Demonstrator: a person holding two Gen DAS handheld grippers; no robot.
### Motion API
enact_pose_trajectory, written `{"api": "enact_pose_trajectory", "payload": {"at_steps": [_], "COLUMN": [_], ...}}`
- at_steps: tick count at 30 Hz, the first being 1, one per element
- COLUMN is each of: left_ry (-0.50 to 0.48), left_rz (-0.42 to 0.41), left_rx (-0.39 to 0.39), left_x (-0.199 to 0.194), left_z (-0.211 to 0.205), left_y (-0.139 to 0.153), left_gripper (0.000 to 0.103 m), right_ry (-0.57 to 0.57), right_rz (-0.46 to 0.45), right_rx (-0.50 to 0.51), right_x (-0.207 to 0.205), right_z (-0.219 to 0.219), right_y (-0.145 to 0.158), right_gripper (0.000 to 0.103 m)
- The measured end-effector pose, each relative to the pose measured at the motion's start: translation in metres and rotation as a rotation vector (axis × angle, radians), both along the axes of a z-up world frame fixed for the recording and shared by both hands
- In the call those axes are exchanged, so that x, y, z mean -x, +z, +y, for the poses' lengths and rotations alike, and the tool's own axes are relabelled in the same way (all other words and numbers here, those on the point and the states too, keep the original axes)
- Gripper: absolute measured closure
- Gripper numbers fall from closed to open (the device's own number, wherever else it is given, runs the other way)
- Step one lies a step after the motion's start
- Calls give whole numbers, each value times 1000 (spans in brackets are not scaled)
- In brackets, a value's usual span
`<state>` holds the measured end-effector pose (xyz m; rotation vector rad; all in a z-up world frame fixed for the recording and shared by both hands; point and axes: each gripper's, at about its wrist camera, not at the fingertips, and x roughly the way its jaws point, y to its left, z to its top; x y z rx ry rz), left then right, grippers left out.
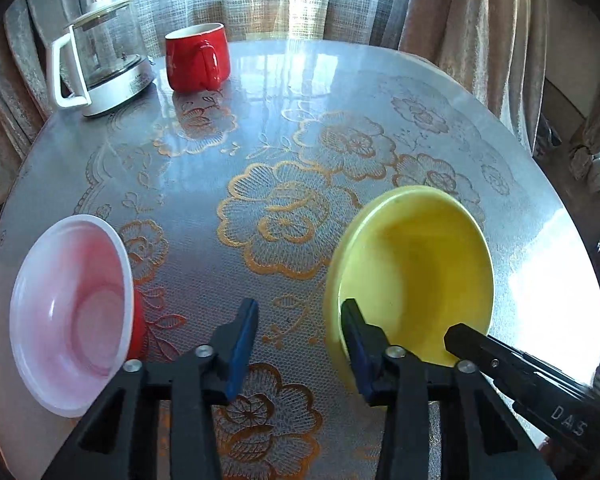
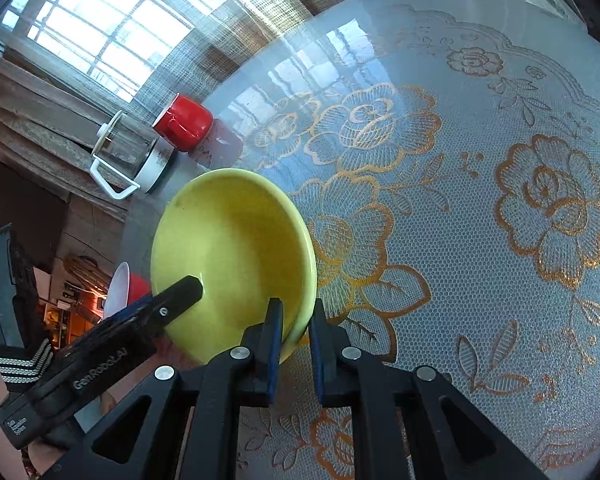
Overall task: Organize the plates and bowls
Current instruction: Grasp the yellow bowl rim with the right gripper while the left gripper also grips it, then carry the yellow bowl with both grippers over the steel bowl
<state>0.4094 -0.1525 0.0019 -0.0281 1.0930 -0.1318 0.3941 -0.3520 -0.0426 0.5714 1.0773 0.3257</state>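
I have the yellow bowl (image 2: 236, 256) near the middle of the worktop (image 2: 480, 128), tilted toward the cameras with its interior facing me. The right gripper (image 2: 296, 332) is clamped on the near rim: one blue-padded finger sits inside the bowl, the other outside, and the wall is pinched between them. In the left wrist view the left gripper (image 1: 300, 344) has its fingers apart, with nothing held. Its right-hand finger lies just inside the near rim of the same bowl (image 1: 416, 264), and its other finger hangs over the lace-patterned worktop (image 1: 284, 152).

Handling judgement: the yellow bowl looks rigid and glazed, probably ceramic or hard melamine. I treat it as stiff, moderately heavy, slippery at the pads and breakable if dropped. A single rim pinch lets it pivot, so I keep the grip deep on the wall rather than on the lip.

The pink-and-white bowl (image 1: 72, 312) stands at the left edge of the worktop, well apart from the yellow one. It is also tilted, and something red shows behind it. It looks thin and light, possibly plastic. I would take it at the rim as well.

A red mug (image 1: 198, 58) and a glass kettle (image 1: 100, 60) stand at the far side, well apart from both bowls.
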Motion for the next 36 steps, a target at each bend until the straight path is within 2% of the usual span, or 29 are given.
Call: {"api": "enact_pose_trajectory", "payload": {"at_steps": [2,4,7,12,18,36], "left_ry": [-16,-34,-45,-51,-61,-29], "left_rz": [10,13,9,43,18,-60], "left_rx": [5,4,-28,-14,-31,44], "left_x": [2,6,14,25,53,133], "left_z": [-3,-6,-9,-3,2,46], "left_y": [-3,-3,0,3,13,51], "left_gripper": [81,89,90,90,89,89], "right_ry": [6,7,5,0,4,49], "right_rz": [-3,-5,-7,4,-6,-98], "right_rx": [-19,-20,-15,-13,-3,-3], "right_x": [2,5,10,20,39,105], "right_z": [0,2,4,4,11,45], "right_y": [0,1,3,2,11,51], "right_gripper": [90,90,90,90,90,90]}}
